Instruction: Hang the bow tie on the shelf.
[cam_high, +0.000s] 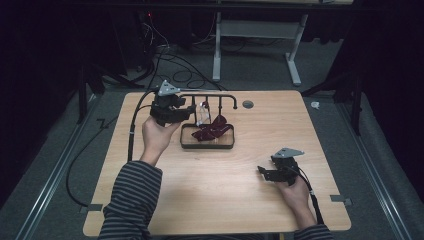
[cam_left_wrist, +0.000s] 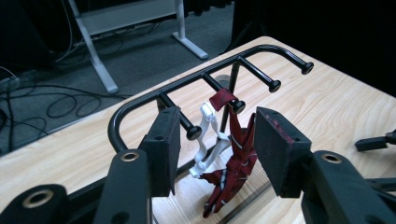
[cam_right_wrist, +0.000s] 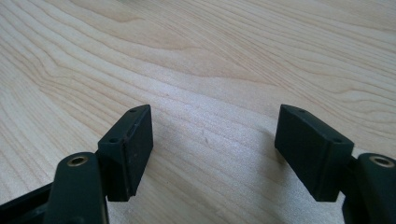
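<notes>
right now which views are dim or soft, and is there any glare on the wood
High view: dim, room around the table near black, no glare. Left gripper view: rack and red tie fairly sharp, near jaws soft. Right gripper view: brightest, pale sheen on the wood grain, shadows under the hand-held gripper.

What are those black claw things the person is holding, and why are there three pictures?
They are grabbing tools. A person holds the left gripper and the right gripper, one in each hand. One picture is taken from above the wooden table. The other two come from small cameras riding on each tool, looking along its two black jaws. On the table stands a black rack with pegs. A dark red tie with a white strap hangs from a peg. The left jaws are open with the tie hanging beyond them, not squeezed. The right jaws are open above bare wood, holding nothing.
</notes>
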